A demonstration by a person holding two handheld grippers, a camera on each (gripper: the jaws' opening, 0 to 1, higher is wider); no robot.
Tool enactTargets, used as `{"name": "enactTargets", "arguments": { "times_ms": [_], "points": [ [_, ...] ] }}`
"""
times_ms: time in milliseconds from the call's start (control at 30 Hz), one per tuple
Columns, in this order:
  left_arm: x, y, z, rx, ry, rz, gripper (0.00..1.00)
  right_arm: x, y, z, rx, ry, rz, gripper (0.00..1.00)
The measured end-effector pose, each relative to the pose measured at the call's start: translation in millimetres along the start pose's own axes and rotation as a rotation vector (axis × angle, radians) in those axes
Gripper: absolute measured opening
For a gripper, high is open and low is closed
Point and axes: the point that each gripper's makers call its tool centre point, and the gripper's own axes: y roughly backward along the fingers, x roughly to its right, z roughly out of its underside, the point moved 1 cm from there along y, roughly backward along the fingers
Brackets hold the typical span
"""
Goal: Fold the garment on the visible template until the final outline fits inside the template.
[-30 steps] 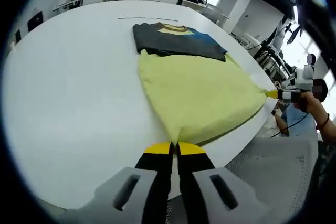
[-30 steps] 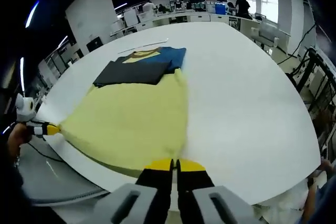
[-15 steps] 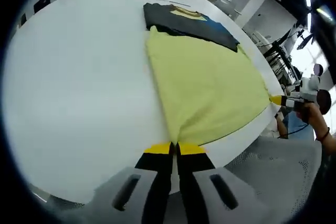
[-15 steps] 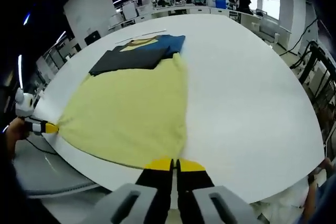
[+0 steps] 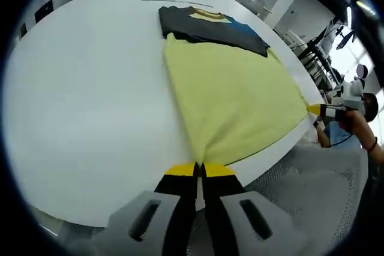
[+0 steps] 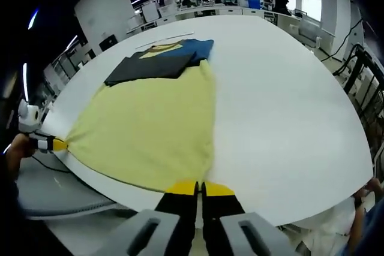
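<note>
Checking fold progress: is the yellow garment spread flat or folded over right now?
Spread. The yellow garment lies as one flat sheet on the white table, pulled taut by the left gripper and right gripper.

The corner of the yellow garment (image 5: 234, 103) pinched in the left tool (image 5: 200, 170) was hidden between the closed jaws, at the worktop's (image 5: 90, 106) near edge. The same held for the corner in the right tool (image 6: 200, 188). The garment's far end lay tucked against the dark folded shirt (image 5: 207, 25), and whether it ran under that shirt could not be told. The print on the shirt was too small to read. The thin dark line (image 5: 171, 0) near the worktop's far edge was too small to identify.
</note>
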Motion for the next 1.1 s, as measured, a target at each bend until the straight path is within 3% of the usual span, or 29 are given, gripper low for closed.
{"name": "enactTargets", "arguments": {
  "times_ms": [367,867,1100],
  "points": [
    [-2.6,20,21.1,-0.061,-0.033,-0.025,0.00,-18,10,17.0,-0.038,0.055,-0.043,0.00],
    [0.2,40,41.9,-0.089,-0.119,-0.076,0.00,-35,27,35.2,-0.065,0.104,-0.087,0.00],
    [0.1,44,52.1,-0.103,-0.090,-0.065,0.00,-38,34,41.5,-0.078,0.111,-0.102,0.00]
  ]
}}
